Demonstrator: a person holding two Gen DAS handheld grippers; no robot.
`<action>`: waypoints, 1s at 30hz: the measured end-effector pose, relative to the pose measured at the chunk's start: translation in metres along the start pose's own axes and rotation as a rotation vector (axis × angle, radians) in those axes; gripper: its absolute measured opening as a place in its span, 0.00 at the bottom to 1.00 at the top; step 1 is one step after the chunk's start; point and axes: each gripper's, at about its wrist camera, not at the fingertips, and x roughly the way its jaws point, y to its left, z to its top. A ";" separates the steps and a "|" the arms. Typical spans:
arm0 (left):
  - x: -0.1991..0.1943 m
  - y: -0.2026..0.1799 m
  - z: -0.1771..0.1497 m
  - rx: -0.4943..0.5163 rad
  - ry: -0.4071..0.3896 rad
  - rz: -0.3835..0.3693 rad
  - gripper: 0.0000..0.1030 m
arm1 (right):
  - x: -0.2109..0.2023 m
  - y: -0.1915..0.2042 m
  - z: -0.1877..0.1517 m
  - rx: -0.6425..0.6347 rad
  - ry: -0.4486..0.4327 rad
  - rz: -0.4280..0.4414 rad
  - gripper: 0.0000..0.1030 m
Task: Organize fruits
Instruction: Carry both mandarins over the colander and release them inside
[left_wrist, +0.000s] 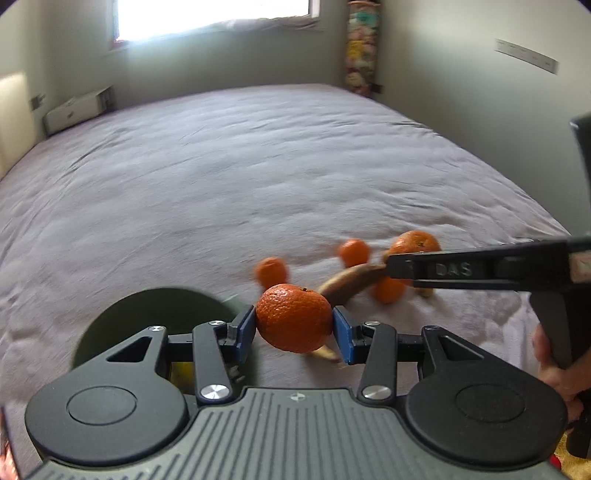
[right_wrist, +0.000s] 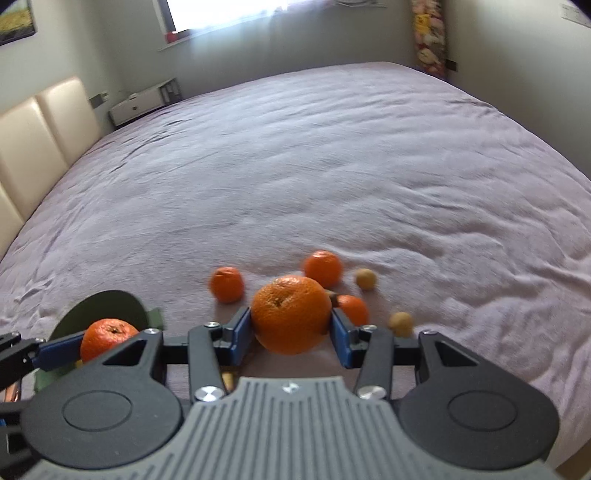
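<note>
Left gripper (left_wrist: 294, 325) clamping tangerine (left_wrist: 294, 317) beside bowl (left_wrist: 147, 317); right gripper (right_wrist: 291, 325) clamping orange (right_wrist: 290, 314). Beyond bowl: three tangerines, banana (left_wrist: 351, 282) unsorted.

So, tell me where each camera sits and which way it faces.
Left wrist: rides the left claw, facing across the bed toward the window; claw shut on a mandarin; right claw enters at right.
Right wrist: rides the right claw, facing likewise; shut on the big orange.
Shared: the green bowl, loose mandarins, and the left claw's mandarin.
</note>
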 end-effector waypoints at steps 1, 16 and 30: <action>-0.002 0.009 0.001 -0.024 0.014 0.003 0.49 | 0.000 0.009 0.001 -0.021 0.000 0.017 0.43; -0.003 0.120 -0.017 -0.306 0.194 0.040 0.49 | 0.026 0.126 -0.010 -0.380 0.124 0.194 0.42; 0.026 0.149 -0.042 -0.364 0.362 0.004 0.50 | 0.073 0.163 -0.026 -0.580 0.335 0.245 0.43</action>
